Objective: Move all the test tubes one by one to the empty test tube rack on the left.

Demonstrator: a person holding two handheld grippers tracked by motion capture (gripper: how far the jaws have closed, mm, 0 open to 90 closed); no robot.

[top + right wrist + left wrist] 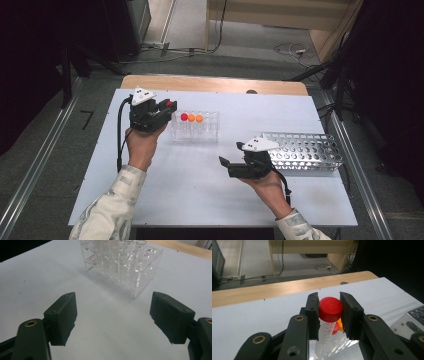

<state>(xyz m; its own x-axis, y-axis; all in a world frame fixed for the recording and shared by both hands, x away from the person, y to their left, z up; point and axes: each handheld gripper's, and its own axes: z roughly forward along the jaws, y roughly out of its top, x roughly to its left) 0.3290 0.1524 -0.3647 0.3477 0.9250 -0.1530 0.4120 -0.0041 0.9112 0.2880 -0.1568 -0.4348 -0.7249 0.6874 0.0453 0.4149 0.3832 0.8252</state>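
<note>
The white worktop (200, 200) has wide bare room across its near half, from seven o'clock round to five o'clock in the high view, with nothing lying between the two hands. Its far edge meets a strip of bare wood (210, 83) at twelve o'clock. The metal rack (305, 150) sits hard against the right edge at three o'clock, and the clear rack (196, 127) stands near the middle, toward eleven o'clock.

The left claw (167, 107) hovers just beside the clear rack's left end, at ten o'clock, and is clamped on a red-capped tube (329, 312). In the left gripper view the pads press the cap from both sides; the tube is clear, marked with printed graduation lines, and hangs upright below the cap, above the rack. One red and two orange caps (192, 117) show in the rack's back row.

The right claw (231, 164) is held at four o'clock, just left of the metal rack, pointing toward the clear rack. Its jaws stand wide apart with nothing between them, bare worktop beneath.
</note>
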